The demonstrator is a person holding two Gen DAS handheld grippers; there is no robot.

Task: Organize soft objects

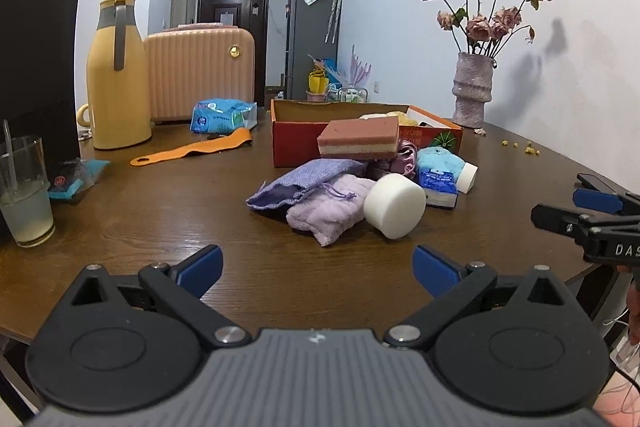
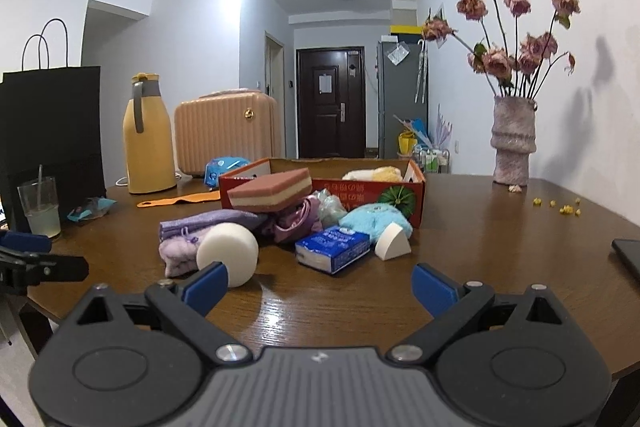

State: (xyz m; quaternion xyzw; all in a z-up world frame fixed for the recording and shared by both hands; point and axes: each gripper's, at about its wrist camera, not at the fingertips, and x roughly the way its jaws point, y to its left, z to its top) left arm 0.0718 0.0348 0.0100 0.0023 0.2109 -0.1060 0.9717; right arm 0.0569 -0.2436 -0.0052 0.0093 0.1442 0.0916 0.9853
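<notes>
A pile of soft things lies on the brown table in front of a red cardboard box (image 1: 296,143) (image 2: 408,187). It holds a pink layered sponge (image 1: 360,139) (image 2: 272,189), a purple drawstring pouch (image 1: 300,183), a lilac towel (image 1: 324,213) (image 2: 176,255), a white round sponge (image 1: 394,205) (image 2: 228,253), a blue tissue pack (image 1: 438,187) (image 2: 332,249), a light blue plush (image 2: 376,221) and a white wedge sponge (image 2: 392,247). A yellow plush (image 2: 376,174) lies in the box. My left gripper (image 1: 318,267) is open and empty, short of the pile. My right gripper (image 2: 320,285) is open and empty, near the round sponge.
A yellow jug (image 1: 116,75), a pink case (image 1: 200,75), a black bag (image 1: 36,67), a glass of drink (image 1: 24,191), an orange strip (image 1: 192,149) and a blue packet (image 1: 222,115) stand left and behind. A vase of dried roses (image 1: 472,91) stands right. A dark phone (image 2: 628,255) lies far right.
</notes>
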